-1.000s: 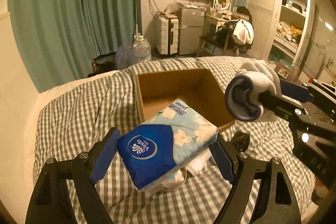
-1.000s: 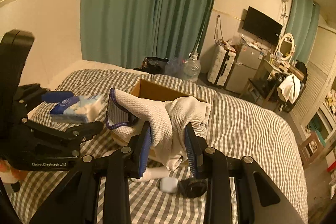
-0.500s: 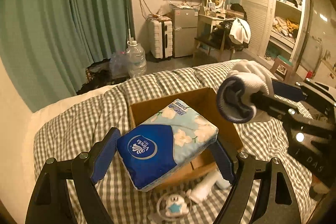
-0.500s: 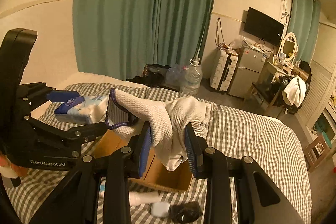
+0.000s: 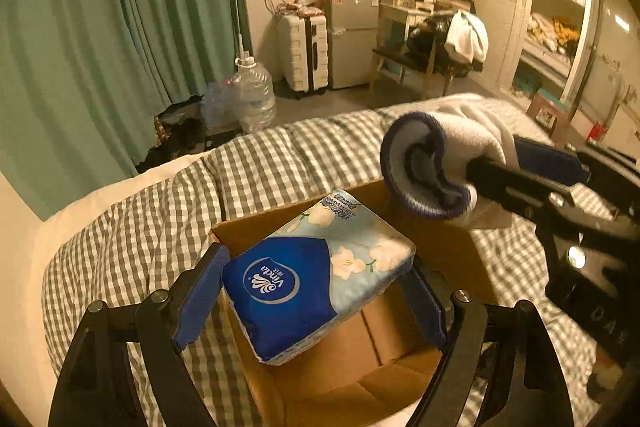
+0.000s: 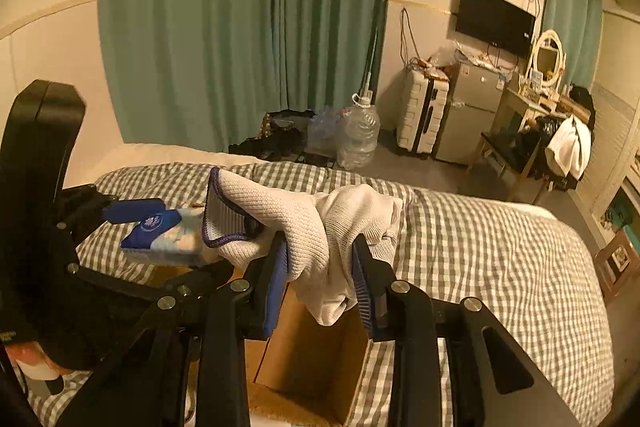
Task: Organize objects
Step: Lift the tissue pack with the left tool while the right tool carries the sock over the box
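While the left gripper [image 5: 316,301] clamps the soft, light tissue pack [image 5: 316,281] across its flanks above the box [image 5: 384,379], the right gripper [image 6: 320,281] pinches the limp sock [image 6: 296,227] at 2 o'clock.

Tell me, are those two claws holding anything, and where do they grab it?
Yes. The left gripper clamps a blue Vinda tissue pack by its two opposite sides. The right gripper pinches a white sock around its bunched middle.

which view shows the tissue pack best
The left wrist view: the tissue pack sits front-on between the left gripper fingers, logo readable. The right wrist view shows it side-on, partly hidden by the white cloth.
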